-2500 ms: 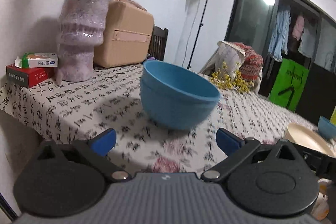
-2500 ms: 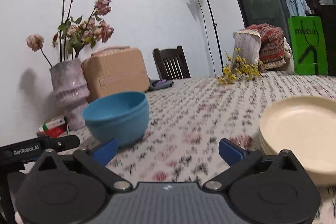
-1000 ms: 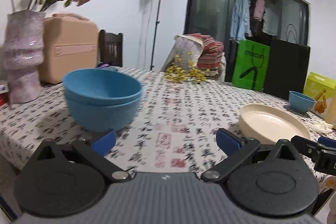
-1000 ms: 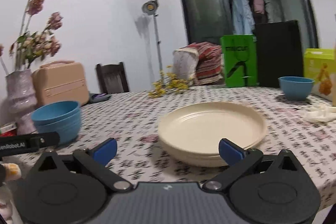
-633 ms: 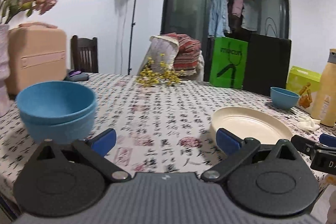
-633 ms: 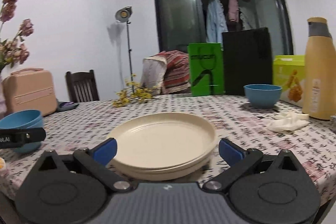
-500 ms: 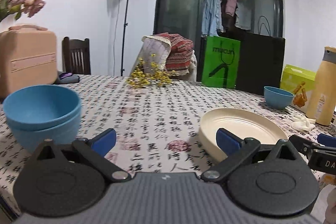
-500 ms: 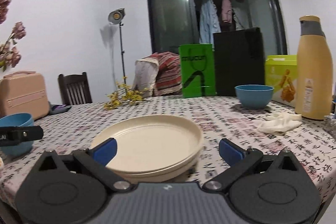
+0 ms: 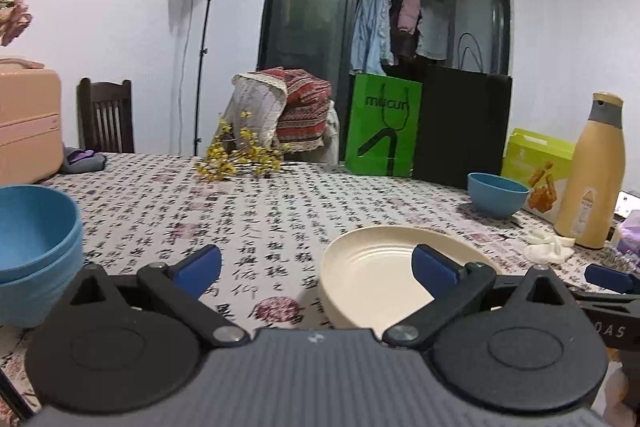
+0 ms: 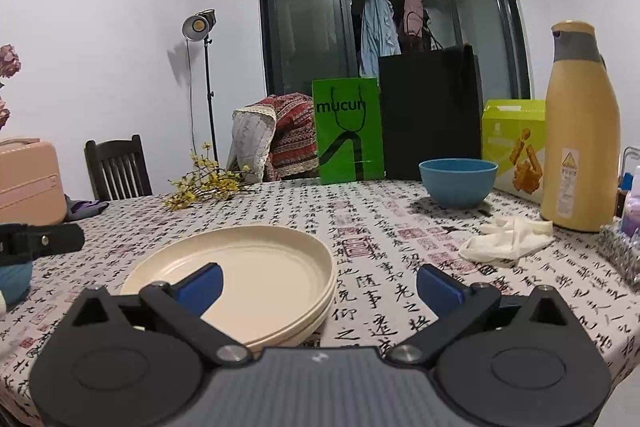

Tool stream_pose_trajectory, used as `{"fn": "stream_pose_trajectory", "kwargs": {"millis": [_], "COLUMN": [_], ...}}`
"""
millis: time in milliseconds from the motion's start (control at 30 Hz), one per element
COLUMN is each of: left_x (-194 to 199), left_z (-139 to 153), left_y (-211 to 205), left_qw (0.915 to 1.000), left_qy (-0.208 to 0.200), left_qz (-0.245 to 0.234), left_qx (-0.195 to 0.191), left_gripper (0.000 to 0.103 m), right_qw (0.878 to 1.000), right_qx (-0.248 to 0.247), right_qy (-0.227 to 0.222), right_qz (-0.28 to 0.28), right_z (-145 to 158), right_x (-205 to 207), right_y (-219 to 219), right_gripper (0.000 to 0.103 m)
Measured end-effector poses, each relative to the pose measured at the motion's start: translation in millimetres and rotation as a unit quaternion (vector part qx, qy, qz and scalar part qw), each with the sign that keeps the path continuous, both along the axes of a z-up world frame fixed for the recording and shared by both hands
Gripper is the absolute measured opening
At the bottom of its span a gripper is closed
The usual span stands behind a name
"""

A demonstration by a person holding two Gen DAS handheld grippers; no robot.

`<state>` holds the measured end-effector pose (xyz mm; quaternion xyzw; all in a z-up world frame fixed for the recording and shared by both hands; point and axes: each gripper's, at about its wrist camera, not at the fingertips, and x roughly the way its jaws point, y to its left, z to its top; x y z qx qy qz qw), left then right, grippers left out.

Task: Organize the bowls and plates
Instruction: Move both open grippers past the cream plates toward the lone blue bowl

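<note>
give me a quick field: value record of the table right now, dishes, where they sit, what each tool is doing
surface: table with a printed cloth
plates: stack of cream plates near the front edge
stacked bowls: blue bowls nested at the left side
lone bowl: single blue bowl far right, beside the yellow bottle
other items: white cloth, green bag, yellow flowers
left tool: open, holding nothing, above the cloth
right tool: open, empty, over the right part of the plate stack
left to do: the lone bowl is not yet with the others
</note>
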<state>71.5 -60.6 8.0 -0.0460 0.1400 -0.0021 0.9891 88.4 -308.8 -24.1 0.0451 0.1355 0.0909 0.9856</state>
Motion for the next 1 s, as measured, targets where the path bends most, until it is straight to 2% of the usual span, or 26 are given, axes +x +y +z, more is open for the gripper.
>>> {"fn": "stream_pose_trajectory", "kwargs": {"millis": [433,767,1000], "left_x": [7.3,50.6,79.6], "left_z": [20.4,47.8,59.9], "left_y": [-1.8,-29.8,-50.1], "left_qw": [0.9996,0.9972,0.9950], "left_qy": [-0.012,0.000,0.011], "left_qz": [-0.026,-0.073,-0.096], "left_qx": [-0.002,-0.018,-0.024], "left_gripper": [0.103,0.103,0.103], "right_qw": [1.000,0.999,0.997], "right_qx": [-0.005,0.009,0.039], "right_qy": [-0.010,-0.006,-0.008], "right_qz": [-0.017,-0.044,-0.060], "right_z": [13.7,37.1,49.8], "right_x": [3.2,34.1,58.4], "right_y": [6.1,-14.6,-37.3], "right_gripper": [0.103,0.103,0.103]}}
